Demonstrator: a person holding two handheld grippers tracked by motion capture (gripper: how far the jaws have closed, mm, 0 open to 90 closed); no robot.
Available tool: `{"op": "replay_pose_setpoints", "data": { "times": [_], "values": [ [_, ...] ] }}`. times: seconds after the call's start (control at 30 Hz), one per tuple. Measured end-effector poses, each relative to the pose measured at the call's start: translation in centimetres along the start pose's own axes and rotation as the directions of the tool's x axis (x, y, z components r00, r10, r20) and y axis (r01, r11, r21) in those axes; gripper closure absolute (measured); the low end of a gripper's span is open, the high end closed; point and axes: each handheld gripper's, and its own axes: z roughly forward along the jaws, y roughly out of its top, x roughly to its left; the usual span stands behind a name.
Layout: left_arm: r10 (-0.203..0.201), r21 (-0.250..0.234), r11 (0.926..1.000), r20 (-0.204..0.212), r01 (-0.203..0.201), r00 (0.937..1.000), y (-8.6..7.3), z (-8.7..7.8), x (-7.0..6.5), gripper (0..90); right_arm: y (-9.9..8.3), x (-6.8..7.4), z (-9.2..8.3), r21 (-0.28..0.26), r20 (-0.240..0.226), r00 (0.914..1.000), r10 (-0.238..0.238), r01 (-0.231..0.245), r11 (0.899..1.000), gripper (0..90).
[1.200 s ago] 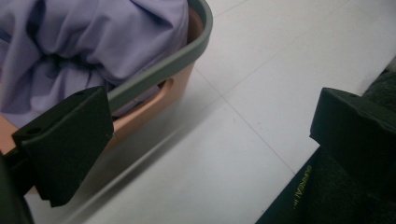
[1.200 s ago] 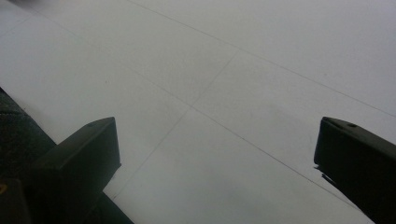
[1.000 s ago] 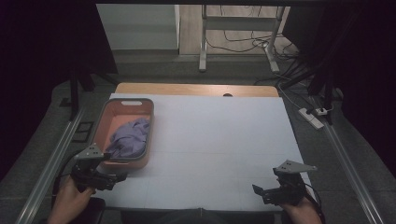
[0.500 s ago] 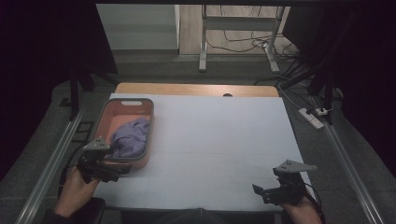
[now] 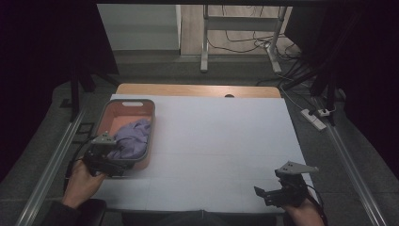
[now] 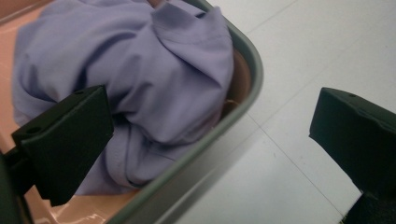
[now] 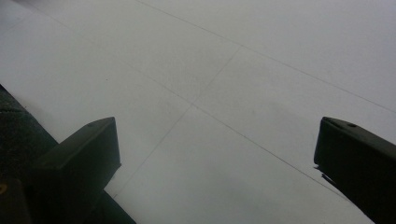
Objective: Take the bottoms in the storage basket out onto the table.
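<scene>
A reach for the cloth (image 6: 140,84) is judged to be in hand: the left hand-held gripper (image 5: 109,157) is being held at the near rim of the bin (image 5: 147,106), its jaws being kept wide apart, one over the cloth inside the bin and the other out over the desk (image 5: 221,136), so that the grey rim is being straddled and nothing is being gripped. The next move is judged to call for the gripper being brought farther in over the bin, so that both jaws are being set on a raised fold before being closed, with the rim being left out of the bite. The right hand-held gripper (image 5: 277,193) is being held low at the near right of the desk, well apart from the bin, its jaws also being kept wide apart with only bare white surface between them. The cloth is lying crumpled in the near part of the bin, at the left of the desk; it is looking pale purple, soft and thin, heaped in loose folds with a stitched hem showing on top.
</scene>
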Motion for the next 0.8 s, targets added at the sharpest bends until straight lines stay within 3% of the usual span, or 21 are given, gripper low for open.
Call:
{"op": "replay_pose_setpoints", "data": {
  "times": [0.57,0.8],
  "values": [
    [0.013,0.081,0.9966,0.017,-0.014,0.9998,2.2,1.8,3.1,0.0,0.0,0.0,0.0,0.003,-0.002,1.0000,-0.002,0.002,1.000,3.3],
    [0.014,0.115,0.9933,0.018,-0.016,0.9997,3.1,2.8,3.6,0.1,0.0,0.1,0.0,0.005,0.001,1.0000,-0.003,0.003,1.000,3.3]
  ]
}}
